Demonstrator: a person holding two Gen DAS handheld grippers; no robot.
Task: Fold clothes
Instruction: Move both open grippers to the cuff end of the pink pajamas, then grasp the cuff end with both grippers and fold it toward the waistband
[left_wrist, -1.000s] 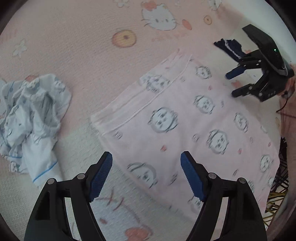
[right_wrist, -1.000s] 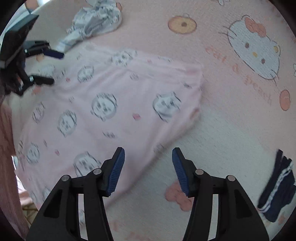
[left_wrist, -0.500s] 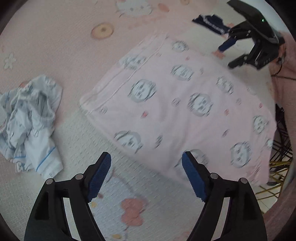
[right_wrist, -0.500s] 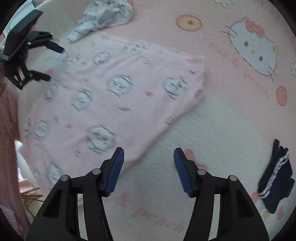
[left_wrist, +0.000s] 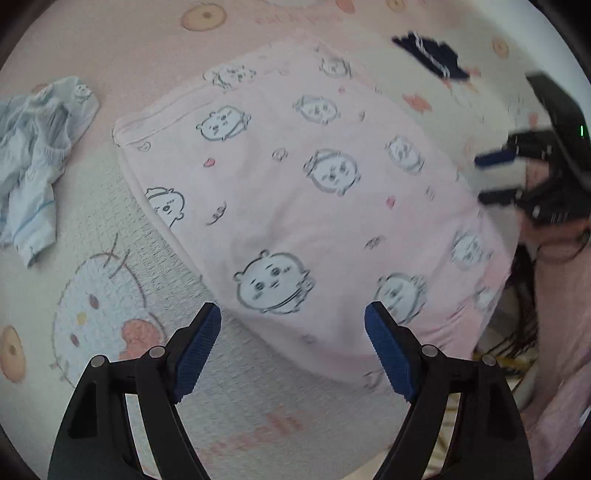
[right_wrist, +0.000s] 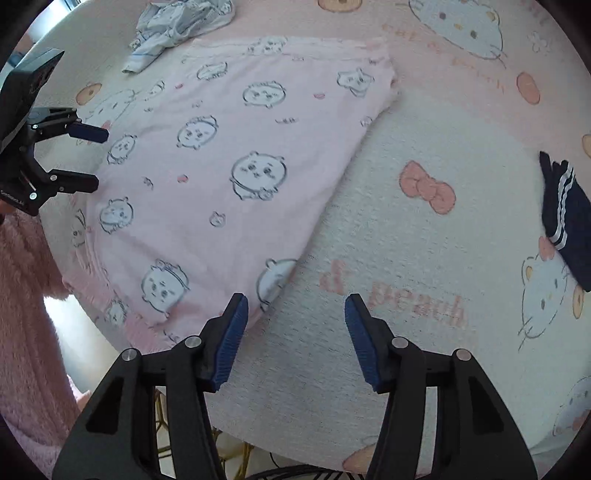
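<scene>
Fingers released on both grippers, nothing held.

Your left gripper (left_wrist: 291, 347) gapes wide, opening, over the near edge of the pink garment (left_wrist: 314, 192); your right gripper (right_wrist: 293, 332), jaws closing slightly on nothing, hangs just beside its corner. It lies flat, partly folded; the crumpled blue garment (left_wrist: 33, 147) looks unfolded, the dark folded piece (right_wrist: 569, 218) done.

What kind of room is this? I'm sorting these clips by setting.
Probably a home, perhaps a bedroom: a soft cartoon-cat blanket covers the surface, with a pink printed garment spread flat, a crumpled pale blue garment and a dark folded piece.
</scene>
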